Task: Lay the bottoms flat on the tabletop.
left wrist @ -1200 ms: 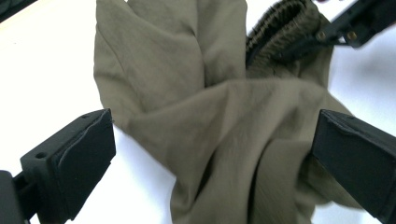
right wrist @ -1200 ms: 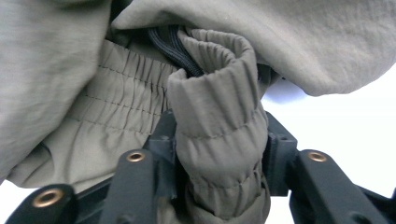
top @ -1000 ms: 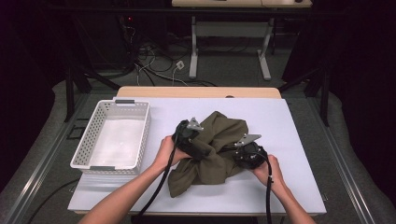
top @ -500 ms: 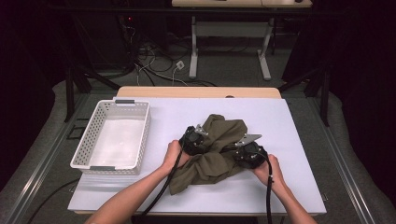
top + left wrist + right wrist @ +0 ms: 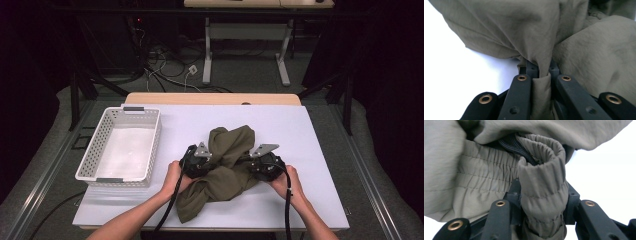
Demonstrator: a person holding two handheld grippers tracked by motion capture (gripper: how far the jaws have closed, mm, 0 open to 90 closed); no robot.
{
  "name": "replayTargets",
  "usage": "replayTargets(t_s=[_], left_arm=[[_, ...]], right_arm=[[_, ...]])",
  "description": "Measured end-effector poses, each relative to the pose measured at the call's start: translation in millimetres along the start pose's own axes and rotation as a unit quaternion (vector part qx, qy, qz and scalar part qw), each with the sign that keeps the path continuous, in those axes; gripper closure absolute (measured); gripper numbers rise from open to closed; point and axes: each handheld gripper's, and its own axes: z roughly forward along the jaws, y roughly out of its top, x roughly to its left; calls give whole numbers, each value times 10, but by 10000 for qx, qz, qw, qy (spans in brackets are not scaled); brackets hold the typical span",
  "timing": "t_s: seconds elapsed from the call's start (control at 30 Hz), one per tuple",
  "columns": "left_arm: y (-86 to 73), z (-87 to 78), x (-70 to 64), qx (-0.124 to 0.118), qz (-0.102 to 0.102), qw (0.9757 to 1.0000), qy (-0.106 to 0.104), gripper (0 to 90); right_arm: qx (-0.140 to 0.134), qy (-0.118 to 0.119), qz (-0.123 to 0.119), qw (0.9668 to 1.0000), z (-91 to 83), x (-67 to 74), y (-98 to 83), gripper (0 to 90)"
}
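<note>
Left claw pinching a thin fold of the olive-green garment, jaws having just closed down onto the fabric, which runs bunched between them in the left gripper view. Right claw clamped around a thick roll of the gathered elastic waistband, a dark drawcord showing just above the roll in the right gripper view. Seen from above, left claw at the garment's left edge, right claw at its right edge, each held in a hand from the near side. Garment crumpled in a heap on the white table, slightly right of centre. White perforated basket standing on the table's left part, apart from the garment.
</note>
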Motion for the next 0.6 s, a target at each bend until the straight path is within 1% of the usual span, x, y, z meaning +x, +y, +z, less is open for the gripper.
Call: replayTargets(t_s=[0.07, 0.13, 0.2, 0.33, 0.37, 0.4, 0.43, 0.47, 0.5, 0.53, 0.6], left_arm=[[-41, -59, -41, -69, -20, 10000, -7, 865], [-81, -114, -77, -138, -45, 9999, -19, 865], [-120, -156, -113, -186, -19, 9998, -24, 865], [-165, -206, -150, -153, -25, 9998, -90, 864], [-174, -207, -159, -165, 17, 9999, -50, 864], [-179, -201, -160, -133, 59, 9999, -17, 863], [-180, -192, -147, -90, 32, 9999, -63, 860], [-177, -187, -135, -79, 25, 10000, -43, 850], [-165, -186, -121, -52, 39, 10000, 43, 819], [-145, -193, -103, -41, -26, 10000, 86, 757], [-84, -231, -63, -96, -77, 9998, 164, 581]], right_arm=[[-23, 28, 12, 10000, 9, 6, 7, 609], [-18, 4, 6, 10000, 14, 5, 12, 604], [-36, 5, 5, 10000, 20, 1, 12, 600], [-30, -79, -8, 10000, 43, 8, 25, 574], [5, -96, -9, 10000, 42, 15, 26, 567], [32, -128, -7, 9999, 42, 18, 25, 546], [10, -167, 35, 9999, 45, 20, 17, 514], [38, -179, 85, 9998, 38, 18, 10, 476], [27, -168, 125, 9998, 30, 17, 1, 421], [26, -177, 167, 9997, 23, 20, -5, 367], [-41, -33, 248, 9997, 0, 24, -14, 337]])
